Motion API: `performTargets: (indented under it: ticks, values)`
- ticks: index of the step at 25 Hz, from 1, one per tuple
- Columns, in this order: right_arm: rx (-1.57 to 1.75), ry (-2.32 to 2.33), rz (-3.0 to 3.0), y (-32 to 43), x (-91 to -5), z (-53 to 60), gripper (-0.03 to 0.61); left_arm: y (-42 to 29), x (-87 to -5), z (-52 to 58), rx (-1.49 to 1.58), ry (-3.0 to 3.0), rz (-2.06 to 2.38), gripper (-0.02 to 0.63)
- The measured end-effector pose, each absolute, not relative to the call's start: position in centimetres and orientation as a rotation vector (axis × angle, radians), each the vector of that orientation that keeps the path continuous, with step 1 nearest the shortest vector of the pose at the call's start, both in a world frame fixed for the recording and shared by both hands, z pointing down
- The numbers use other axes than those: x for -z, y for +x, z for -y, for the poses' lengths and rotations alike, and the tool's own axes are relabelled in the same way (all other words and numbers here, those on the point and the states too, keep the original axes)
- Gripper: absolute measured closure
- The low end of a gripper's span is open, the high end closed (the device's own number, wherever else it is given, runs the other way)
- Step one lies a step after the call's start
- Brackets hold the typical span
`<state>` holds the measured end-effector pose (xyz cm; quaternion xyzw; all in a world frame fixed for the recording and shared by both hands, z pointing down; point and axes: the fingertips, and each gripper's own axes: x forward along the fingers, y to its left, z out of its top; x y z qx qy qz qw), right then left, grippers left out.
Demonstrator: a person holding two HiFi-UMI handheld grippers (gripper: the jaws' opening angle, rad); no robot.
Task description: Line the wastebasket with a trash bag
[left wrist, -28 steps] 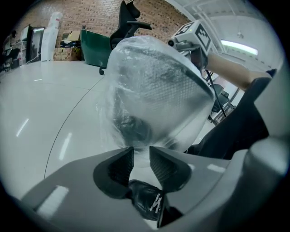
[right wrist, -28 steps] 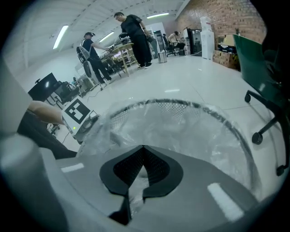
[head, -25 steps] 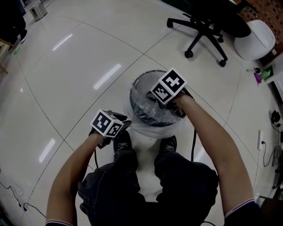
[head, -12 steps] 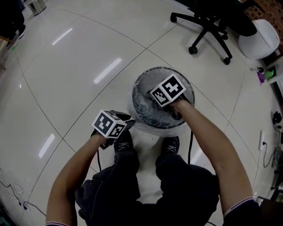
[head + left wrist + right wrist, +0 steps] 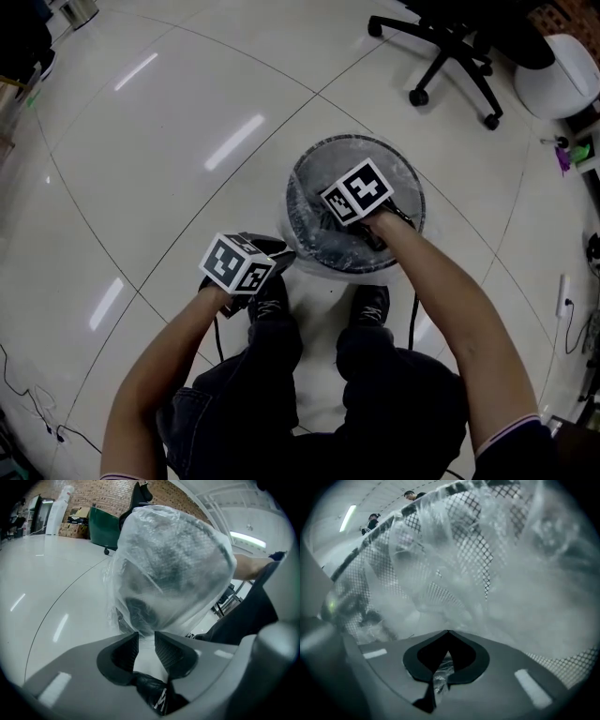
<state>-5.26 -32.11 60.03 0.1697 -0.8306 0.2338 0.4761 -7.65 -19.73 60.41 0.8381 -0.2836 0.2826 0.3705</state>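
Note:
A black mesh wastebasket [image 5: 375,142] stands on the floor just in front of my feet. A clear trash bag [image 5: 302,268] is draped in it and hangs over its outside. My right gripper [image 5: 336,217] reaches down inside the basket, shut, with a crumpled bit of the bag's film [image 5: 439,673] caught between its jaws. Bag folds and the mesh wall [image 5: 478,513] fill the right gripper view. My left gripper [image 5: 146,633] sits outside the basket at its near-left side. Its jaws stand apart, pointing at the bag's hanging skirt [image 5: 164,578], and I see nothing pinched between them.
An office chair [image 5: 450,47] stands beyond the basket, with a white rounded bin [image 5: 555,80] at the far right. My shoes [image 5: 270,298] are close against the basket's near side. Cables [image 5: 37,417] lie at the lower left. A green container [image 5: 105,531] stands far off.
My right gripper has sunk deeper into the basket with the bag film. The left gripper has stayed beside the basket.

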Motion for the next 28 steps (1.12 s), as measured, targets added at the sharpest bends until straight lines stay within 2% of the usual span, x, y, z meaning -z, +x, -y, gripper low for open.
performTargets:
  ticks: [17,24,28]
  values:
    - [-0.573,0.401,2.025,-5.3,-59.9,31.9,0.575,-7.9,-60.0,20.2,-0.754,2.149,0.758,0.499]
    - [-0.606,0.433,2.080,-5.6,-57.0,32.1,0.557,-8.6,-59.3,19.9,-0.790,2.142,0.784,0.499]
    - [-0.588,0.435,2.091,-6.1,-55.7,32.1,0.517,-8.8,-58.6,19.4,-0.797,2.150,0.789,0.500]
